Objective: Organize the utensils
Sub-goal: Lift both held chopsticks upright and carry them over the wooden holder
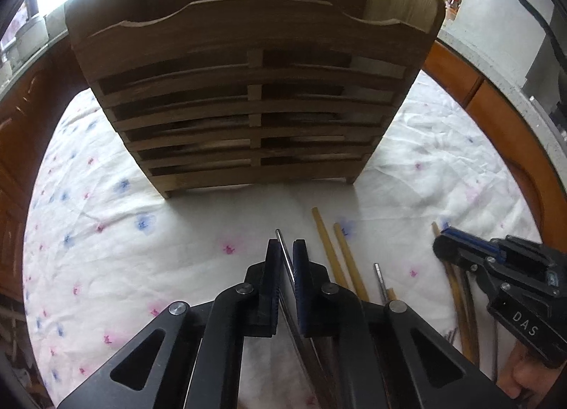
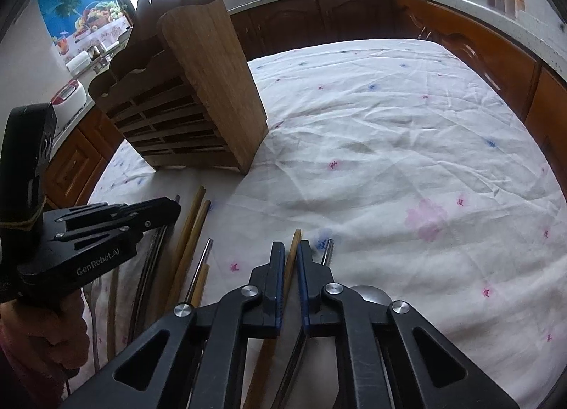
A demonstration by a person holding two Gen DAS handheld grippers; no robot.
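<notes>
While your left hand-held gripper [image 1: 285, 256] pinches a metal chopstick [image 1: 283, 249] | your right hand-held gripper [image 2: 290, 260] clamps a wooden chopstick [image 2: 292, 249] | both low over the cloth-covered bench [image 2: 389, 161], near the bamboo utensil rack [image 1: 248, 118].

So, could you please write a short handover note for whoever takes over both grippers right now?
Left gripper: shut on a metal chopstick, low over the tablecloth.
Right gripper: shut on a wooden chopstick, also low over the cloth.
Things: the wooden utensil rack stands on the table beyond both grippers. More wooden chopsticks and metal utensils lie loose on the cloth between and beside the grippers; a spoon lies under the right gripper.
Done: two pieces gripped. Nothing can be seen standing in the rack.
Left: lift both, put them in the rack, then sort the remaining loose pieces.
</notes>
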